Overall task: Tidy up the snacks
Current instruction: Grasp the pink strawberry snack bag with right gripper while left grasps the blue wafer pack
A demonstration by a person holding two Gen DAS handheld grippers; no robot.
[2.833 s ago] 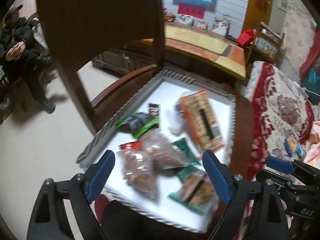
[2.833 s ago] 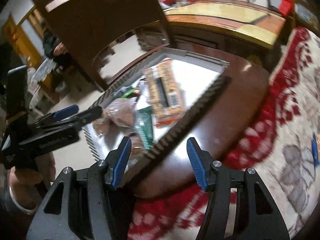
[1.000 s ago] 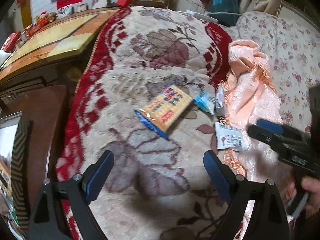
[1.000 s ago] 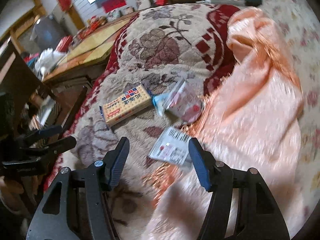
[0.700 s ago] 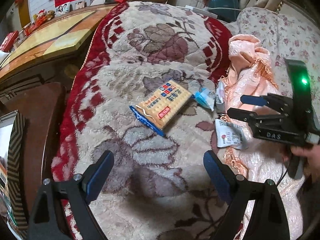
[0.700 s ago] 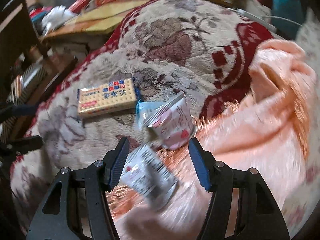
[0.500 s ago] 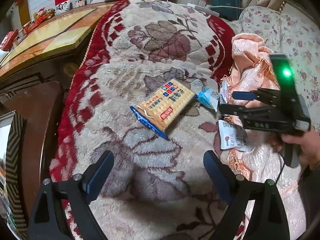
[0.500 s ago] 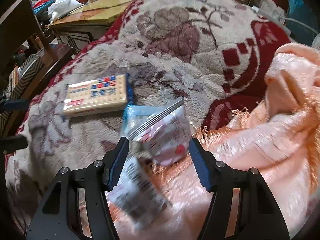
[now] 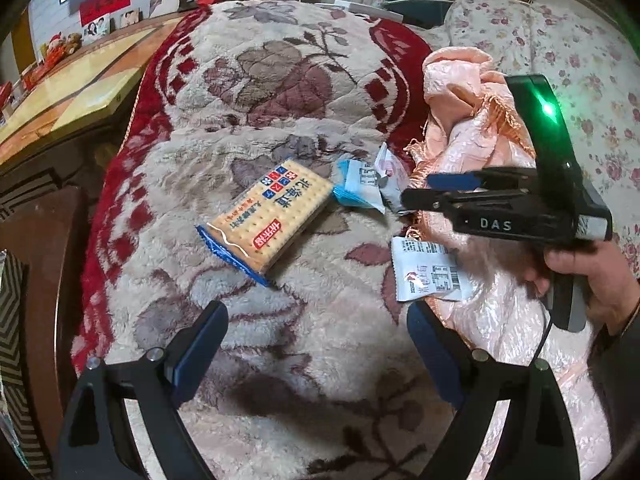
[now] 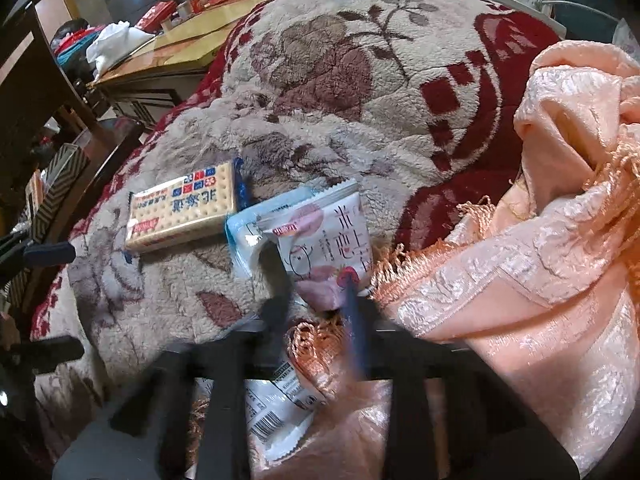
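A yellow cracker pack [image 9: 269,218] [image 10: 182,211] lies on the plush blanket. Right of it lie a blue-edged white packet [image 9: 357,187] [image 10: 246,236] and a white and pink packet [image 9: 389,172] [image 10: 328,236], overlapping. Another white packet with barcodes [image 9: 428,274] [image 10: 276,412] lies nearer. My left gripper [image 9: 316,352] is open and empty above the blanket. My right gripper [image 10: 316,292] [image 9: 414,192] has its fingers close together around the lower end of the white and pink packet; it is blurred.
The floral red and beige blanket [image 9: 288,80] covers the seat. A peach fringed cloth [image 10: 540,240] is bunched at the right. A dark wooden table [image 9: 36,264] with a striped tray edge [image 9: 12,320] is at the left. A long yellow-topped bench [image 9: 72,96] stands behind.
Both grippers swung from the snack tray to the blanket. My right gripper moved in on the white and pink packet and its fingers closed from wide open to narrow.
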